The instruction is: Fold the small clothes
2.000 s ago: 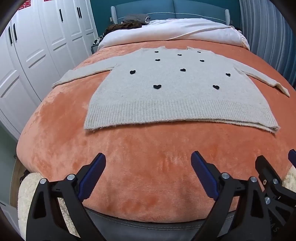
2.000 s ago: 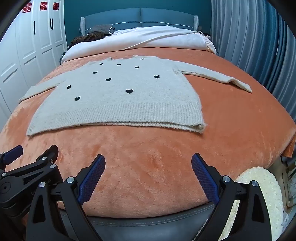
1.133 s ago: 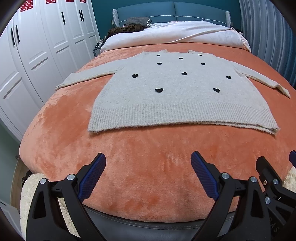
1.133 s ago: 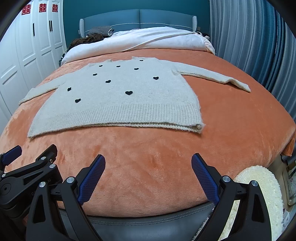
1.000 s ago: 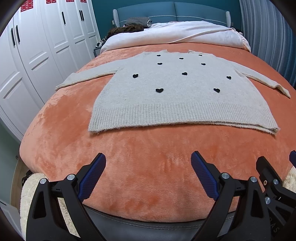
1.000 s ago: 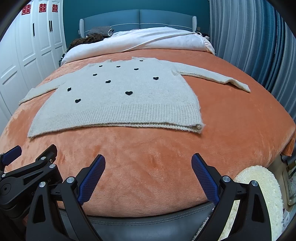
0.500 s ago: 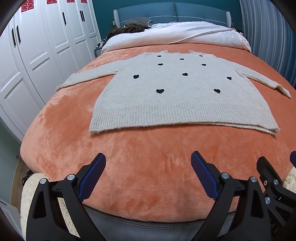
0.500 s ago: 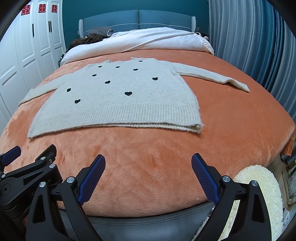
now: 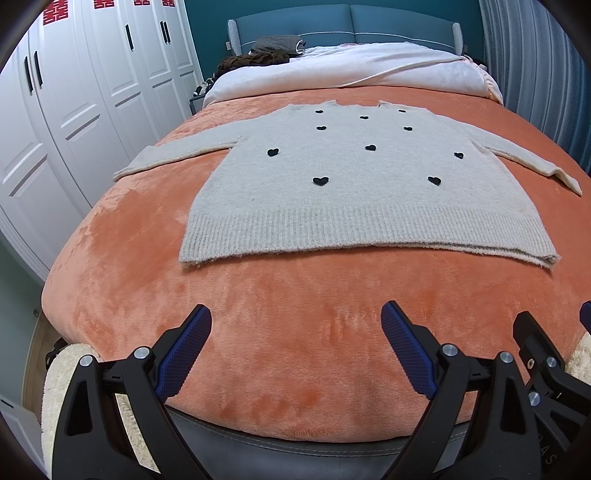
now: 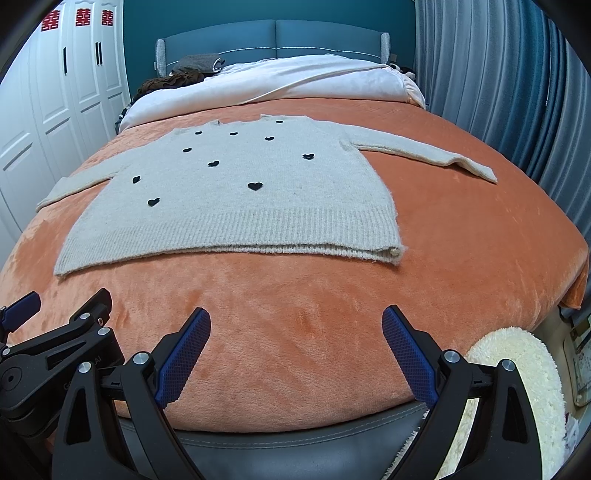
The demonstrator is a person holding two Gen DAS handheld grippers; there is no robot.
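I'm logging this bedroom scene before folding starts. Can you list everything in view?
sweater: one, grey with black hearts, spread flat on the blanket, sleeves out.
blanket: one, orange, covering the bed.
duvet: one, white, at the head end.
dark clothes: a heap, brown and grey, by the headboard.
headboard: one, blue.
wardrobe: white doors, left.
curtain: blue-grey, right.
rug: cream, on the floor.
left gripper: black, blue fingers, open.
right gripper: same, open.

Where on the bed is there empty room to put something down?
Bare orange blanket lies between the sweater hem and the bed's near edge, and beside the right sleeve toward the curtain. The headboard end is crowded with bedding.
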